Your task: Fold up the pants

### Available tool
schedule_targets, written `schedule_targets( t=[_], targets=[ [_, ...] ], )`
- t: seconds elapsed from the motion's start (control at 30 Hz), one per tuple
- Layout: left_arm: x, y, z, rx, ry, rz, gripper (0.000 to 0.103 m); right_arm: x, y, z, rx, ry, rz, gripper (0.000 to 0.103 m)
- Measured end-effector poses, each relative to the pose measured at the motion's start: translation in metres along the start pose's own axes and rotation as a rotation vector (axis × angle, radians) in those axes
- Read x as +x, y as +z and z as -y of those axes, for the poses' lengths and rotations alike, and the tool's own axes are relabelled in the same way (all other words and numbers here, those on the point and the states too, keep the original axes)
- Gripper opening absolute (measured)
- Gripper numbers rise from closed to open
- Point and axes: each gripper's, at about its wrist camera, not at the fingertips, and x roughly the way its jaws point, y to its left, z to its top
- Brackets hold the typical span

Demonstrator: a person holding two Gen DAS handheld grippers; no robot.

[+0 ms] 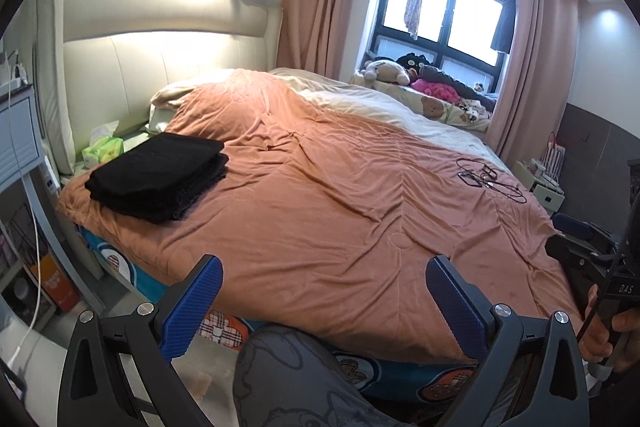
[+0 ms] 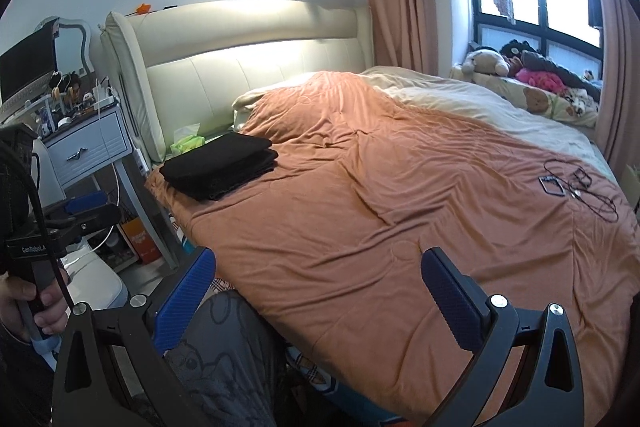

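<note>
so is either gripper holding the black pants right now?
No. The folded black pants lie on the orange quilt, with left gripper and right gripper open, empty.

Inventory, your left wrist view:
- Left claw (image 1: 322, 291): lower frame, blue-padded fingers (image 1: 192, 307) spread wide, nothing between them.
- Right claw (image 1: 580, 247): right edge, partly cut off; your hand (image 1: 608, 331) grips its handle; finger state cannot be told.
- Folded black pants (image 1: 158, 175): stacked, left of centre, on the orange quilt (image 1: 340, 211).
- Green tissue pack (image 1: 102, 149): just beyond the pants, by the cream headboard (image 1: 160, 59).
- Black cables (image 1: 492, 181): right side of the quilt, well apart from the pants.
- Plush toys (image 1: 388, 69): window ledge, upper right.
- Your grey-patterned knee (image 1: 288, 375): bottom centre, against the bed.
</note>
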Motion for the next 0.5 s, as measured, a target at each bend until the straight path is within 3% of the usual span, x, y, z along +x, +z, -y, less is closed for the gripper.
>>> schedule_targets(
  t=[0.5],
  targets=[
    [-0.023,-0.036,0.008,0.021,0.051,0.037,0.102,-0.046,-0.038,0.004,0.109,-0.045,0.006,0.103]
  ],
)
